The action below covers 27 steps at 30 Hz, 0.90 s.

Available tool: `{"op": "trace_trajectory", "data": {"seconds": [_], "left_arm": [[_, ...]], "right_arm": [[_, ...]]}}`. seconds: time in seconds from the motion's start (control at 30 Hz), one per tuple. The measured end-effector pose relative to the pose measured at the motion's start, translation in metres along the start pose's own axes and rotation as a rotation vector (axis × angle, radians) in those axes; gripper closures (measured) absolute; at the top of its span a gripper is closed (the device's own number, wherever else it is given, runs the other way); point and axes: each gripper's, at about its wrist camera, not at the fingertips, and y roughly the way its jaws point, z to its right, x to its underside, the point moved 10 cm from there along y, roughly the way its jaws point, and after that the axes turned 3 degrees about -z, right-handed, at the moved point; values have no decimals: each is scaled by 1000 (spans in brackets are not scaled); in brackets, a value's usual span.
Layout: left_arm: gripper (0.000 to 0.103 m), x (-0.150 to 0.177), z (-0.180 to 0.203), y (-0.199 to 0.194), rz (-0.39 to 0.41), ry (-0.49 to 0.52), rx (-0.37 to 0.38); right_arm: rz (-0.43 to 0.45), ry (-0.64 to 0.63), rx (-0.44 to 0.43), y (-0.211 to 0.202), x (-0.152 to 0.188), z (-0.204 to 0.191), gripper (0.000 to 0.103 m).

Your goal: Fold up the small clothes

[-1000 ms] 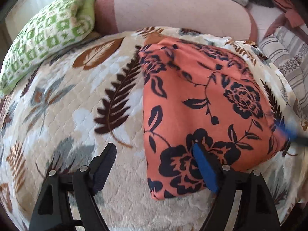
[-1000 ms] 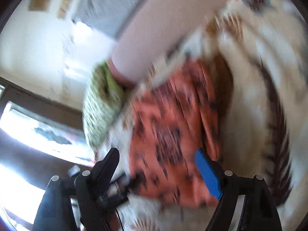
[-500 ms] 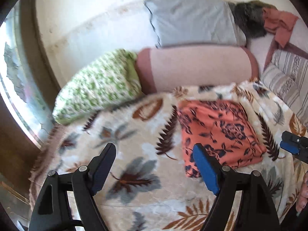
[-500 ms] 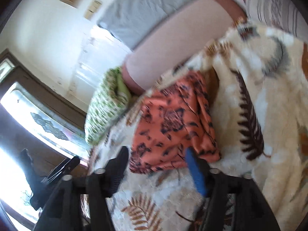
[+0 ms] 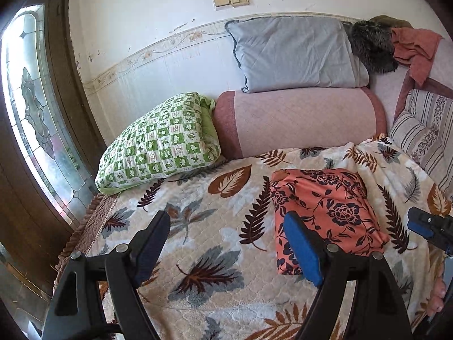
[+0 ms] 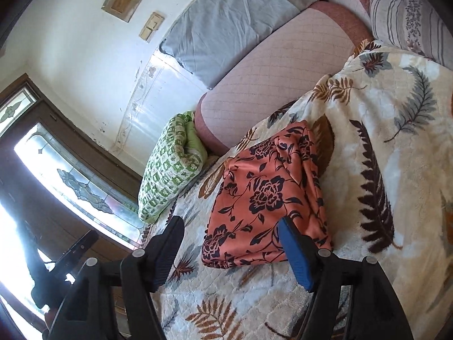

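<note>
An orange garment with dark flowers (image 5: 325, 209) lies folded into a compact rectangle on the leaf-patterned blanket (image 5: 215, 243). My left gripper (image 5: 225, 221) hovers above and short of it, open, with nothing between its fingers. Its blue pad (image 5: 303, 252) overlaps the garment's near left corner in the picture only. In the right wrist view the same garment (image 6: 266, 192) lies just beyond my right gripper (image 6: 230, 223), which is open and empty too. Each gripper shows at the edge of the other's view: the right one (image 5: 427, 226) and the left one (image 6: 76, 249).
A green checked pillow (image 5: 161, 144), a pink bolster (image 5: 300, 119) and a grey pillow (image 5: 294, 53) line the wall behind the blanket. A striped cushion (image 5: 424, 133) sits at the right. A stained-glass door (image 5: 34, 107) stands at the left, and fingers of a hand (image 5: 436, 297) show at the lower right.
Both grippers have lifted and drawn back from the garment, so it looks smaller and farther. The right gripper's jaws have narrowed a little. The garment lies still.
</note>
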Motion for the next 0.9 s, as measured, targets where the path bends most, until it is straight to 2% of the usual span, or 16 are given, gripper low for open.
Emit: {"op": "trace_trajectory", "data": {"seconds": [0.5,0.9], "left_arm": [[20,5,10,35,-55,7,-3],[20,15,12,47,-94,7,3]], "right_arm": [[-21,2,-4,20,-11,7,31],[-27,13,-5,23,-10,8,31]]}}
